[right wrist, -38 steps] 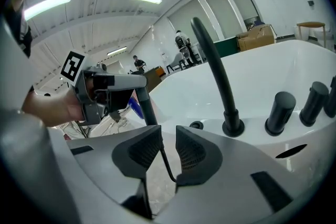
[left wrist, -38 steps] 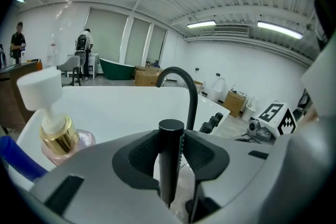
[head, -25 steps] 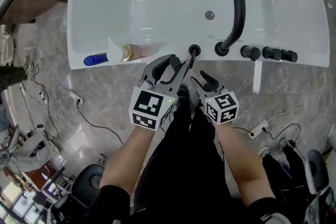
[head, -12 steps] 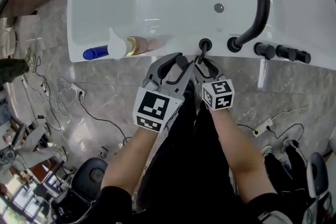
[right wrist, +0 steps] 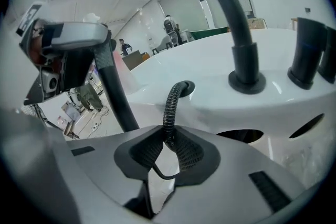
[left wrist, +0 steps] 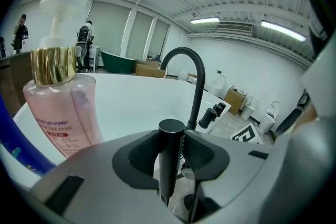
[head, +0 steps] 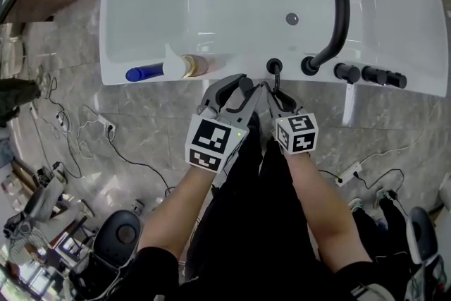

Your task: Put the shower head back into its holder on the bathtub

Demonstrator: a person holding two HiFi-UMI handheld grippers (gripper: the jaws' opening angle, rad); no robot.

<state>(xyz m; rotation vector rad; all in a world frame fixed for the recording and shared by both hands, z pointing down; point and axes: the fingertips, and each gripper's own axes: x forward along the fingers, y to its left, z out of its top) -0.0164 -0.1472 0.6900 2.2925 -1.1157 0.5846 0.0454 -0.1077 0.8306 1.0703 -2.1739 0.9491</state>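
Observation:
The black shower head (left wrist: 170,155) is a slim wand standing upright between the pads of my left gripper (left wrist: 170,162), which is shut on it. In the head view my left gripper (head: 243,89) hovers just in front of the white bathtub (head: 211,10) rim. The round holder (head: 273,66) sits on the rim beside the arched black faucet (head: 338,3). A ribbed black hose (right wrist: 169,113) comes out of the holder (right wrist: 185,87) and runs between the pads of my right gripper (right wrist: 169,147), whose jaws are closing and pinch it. My right gripper (head: 275,96) is close beside the left.
A pink pump bottle (head: 187,67) and a blue bottle (head: 144,72) lie on the tub rim to the left. Three black knobs (head: 366,72) stand right of the faucet. Cables (head: 91,134) and a power strip (head: 349,169) lie on the marble floor.
My right gripper has come forward toward the holder and closed its jaws around the hose. The left gripper still holds the shower head in the same place.

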